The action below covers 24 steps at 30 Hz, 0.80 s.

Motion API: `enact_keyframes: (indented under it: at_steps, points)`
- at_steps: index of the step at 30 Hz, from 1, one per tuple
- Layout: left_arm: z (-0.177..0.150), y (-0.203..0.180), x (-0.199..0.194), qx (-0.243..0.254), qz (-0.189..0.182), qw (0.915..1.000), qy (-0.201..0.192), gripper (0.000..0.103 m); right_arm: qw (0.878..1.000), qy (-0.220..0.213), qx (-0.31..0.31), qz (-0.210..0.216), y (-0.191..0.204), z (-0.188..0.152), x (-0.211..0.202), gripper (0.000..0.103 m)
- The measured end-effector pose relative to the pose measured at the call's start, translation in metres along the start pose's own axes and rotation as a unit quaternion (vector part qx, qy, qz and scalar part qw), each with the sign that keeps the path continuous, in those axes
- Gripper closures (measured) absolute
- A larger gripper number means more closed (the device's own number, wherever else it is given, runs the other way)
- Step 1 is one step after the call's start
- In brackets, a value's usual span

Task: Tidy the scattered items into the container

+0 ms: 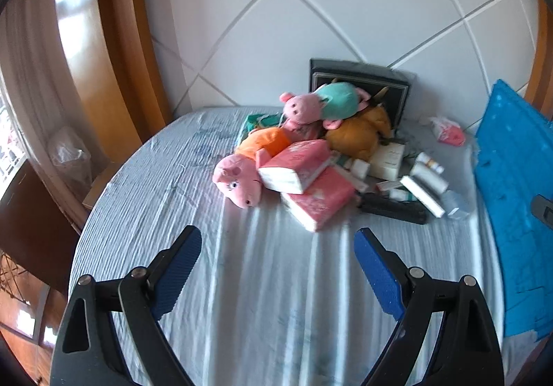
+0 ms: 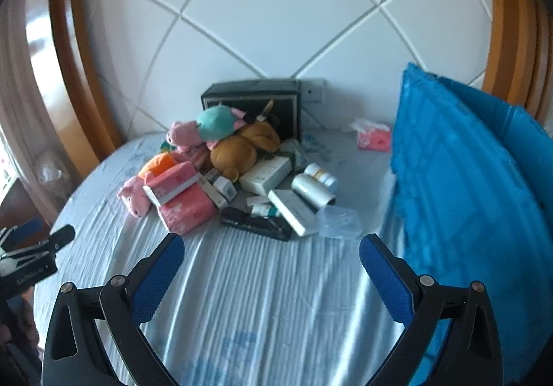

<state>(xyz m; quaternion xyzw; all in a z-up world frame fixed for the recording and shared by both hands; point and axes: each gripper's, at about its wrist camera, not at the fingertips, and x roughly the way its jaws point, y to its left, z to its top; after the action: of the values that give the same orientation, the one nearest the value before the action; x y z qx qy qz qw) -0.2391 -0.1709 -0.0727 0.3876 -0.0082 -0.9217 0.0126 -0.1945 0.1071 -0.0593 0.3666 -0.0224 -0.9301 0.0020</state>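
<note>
On bed (image 2: pixel 262 299), far side: pile of plush toys, tissue packs (image 2: pixel 186 209), boxes, bottles. Blue container (image 2: pixel 466 185) at right. Left gripper (image 1: pixel 278 268) and right gripper (image 2: pixel 271 277) both spread wide, holding nothing. Advice: take nearest tissue pack first, squeeze gently, avoid toppling pile.

The right gripper (image 2: pixel 271 247) hung wide open over the bed (image 2: pixel 262 299). Ahead lay a heap: plush pig (image 2: pixel 133 194), brown plush (image 2: pixel 242 147), tissue packs (image 2: pixel 186 209). A blue crate (image 2: pixel 466 178) stood right.

plush toys (image 2: pixel 228 144) + tissue packs (image 2: pixel 179 196) + boxes heaped on bed | blue container (image 2: pixel 466 178) (tilted) right
</note>
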Motion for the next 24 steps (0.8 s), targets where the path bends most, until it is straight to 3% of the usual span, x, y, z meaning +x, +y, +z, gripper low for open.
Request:
enact_keyframes:
  at_steps: [8,12,18,24]
  points:
    - [0.025,0.04,0.083,-0.015,-0.007,0.999,0.041,0.012,0.998,0.054,-0.013,-0.022,0.039,0.017,0.069,0.0]
    - [0.039,0.053,0.12,-0.028,-0.001,0.9979,0.058,0.012,0.996,0.081,-0.029,-0.01,0.05,0.031,0.118,0.0]
    - [0.084,0.073,0.193,-0.06,-0.016,0.9951,0.077,0.012,0.994,0.101,-0.039,0.013,0.059,0.071,0.201,0.0]
    - [0.146,0.063,0.278,-0.043,-0.031,0.9943,0.093,0.012,0.992,0.12,-0.036,0.028,0.066,0.116,0.3,0.0]
